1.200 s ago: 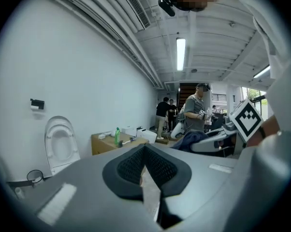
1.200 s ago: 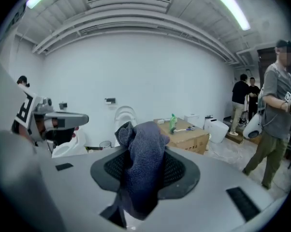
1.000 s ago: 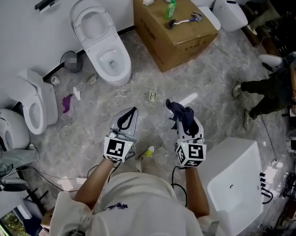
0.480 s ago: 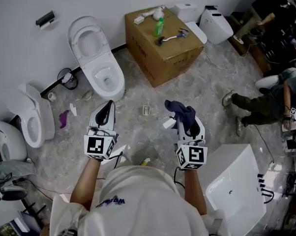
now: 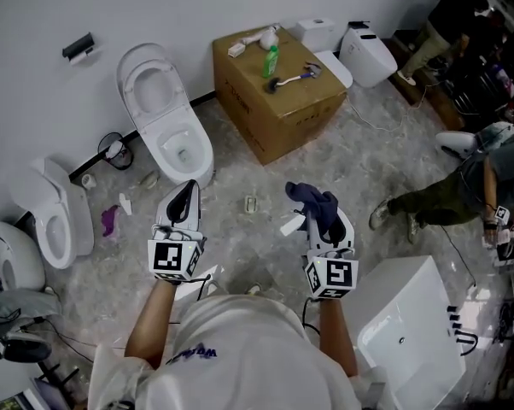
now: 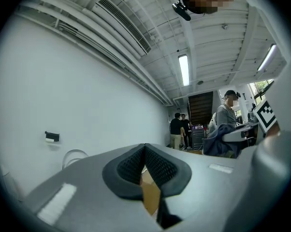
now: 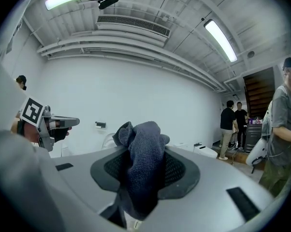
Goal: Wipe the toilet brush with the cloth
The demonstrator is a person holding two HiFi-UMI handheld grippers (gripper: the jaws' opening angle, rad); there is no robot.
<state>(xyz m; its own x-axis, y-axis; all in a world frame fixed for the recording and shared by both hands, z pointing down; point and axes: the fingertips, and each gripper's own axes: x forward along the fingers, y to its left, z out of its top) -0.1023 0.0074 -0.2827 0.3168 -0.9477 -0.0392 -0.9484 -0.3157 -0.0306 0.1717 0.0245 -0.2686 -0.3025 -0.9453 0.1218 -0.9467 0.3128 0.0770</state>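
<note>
Far left: I've got a white toilet (image 5: 65,203) against the wall at the edge of my view, side-on to me.
Open toilet: next over, a second white toilet (image 5: 167,118) stands with its lid up and the bowl facing me.
Left gripper: here's my left gripper (image 5: 189,188), held up over the grey marble floor (image 5: 359,161) just in front of that open toilet. Its pads are pressed together at the tips and there's nothing pinched between them. Its own view shows only a sliver of brown box through the gap lower down.
Cardboard box: a big brown cardboard box (image 5: 283,114) sits by the wall, right of the open toilet and well ahead of both tools.
Toilet brush: there it is, the toilet brush (image 5: 291,78), lying flat on top of the box with its bristle head to the left and its handle running off to the right. A green bottle (image 5: 272,61) lies just beside it. The brush is well apart from both grippers, and nothing is touching it.
Right gripper: my right gripper (image 5: 317,216) is level with the left one and clamped on the cloth (image 7: 143,158). The cloth is dark blue-grey terry, bunched up over the jaw tips and hanging down between the pads.
White tub: a white tub (image 5: 406,314) sits low at the right, just beside my right arm.
Far right: a person (image 5: 462,190) in dark trousers is down low on the floor.
</note>
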